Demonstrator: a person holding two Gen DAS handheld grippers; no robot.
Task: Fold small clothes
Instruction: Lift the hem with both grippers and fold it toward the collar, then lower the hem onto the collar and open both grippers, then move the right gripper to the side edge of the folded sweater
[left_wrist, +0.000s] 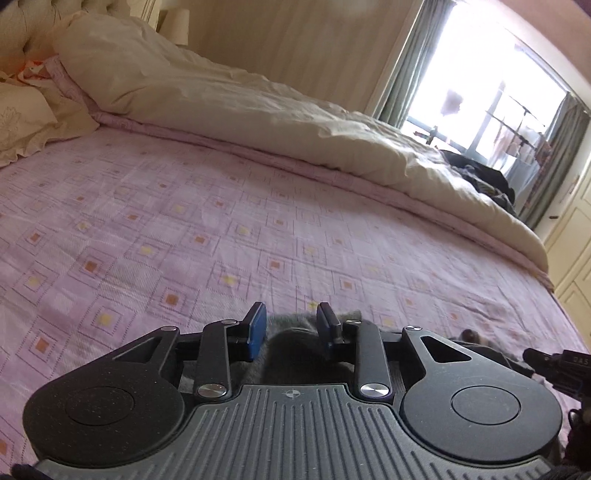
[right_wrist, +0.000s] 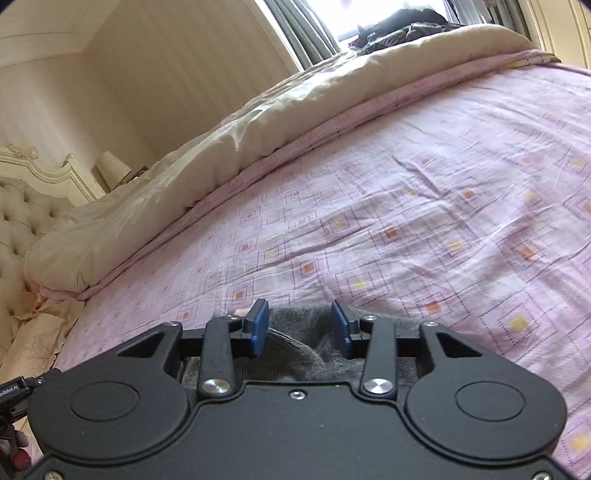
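Grey fleece: 1 small garment (left_wrist: 295, 343) lies on the pink bedsheet (left_wrist: 184, 229), orientation hidden. 2 grippers, left gripper (left_wrist: 291, 314) and right gripper (right_wrist: 300, 314), gape above it, gripping nothing.

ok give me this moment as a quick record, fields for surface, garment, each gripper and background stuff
surface: bed with pink patterned sheet
garment: grey garment lying on the sheet, mostly hidden under both grippers
left gripper: open, fingers either side of the grey fabric, not clamped
right gripper: open, fingers straddling the grey fabric
fold state: cannot tell, too little of the garment shows
background: cream duvet bunched along the far side, dark clothes near the window, tufted headboard
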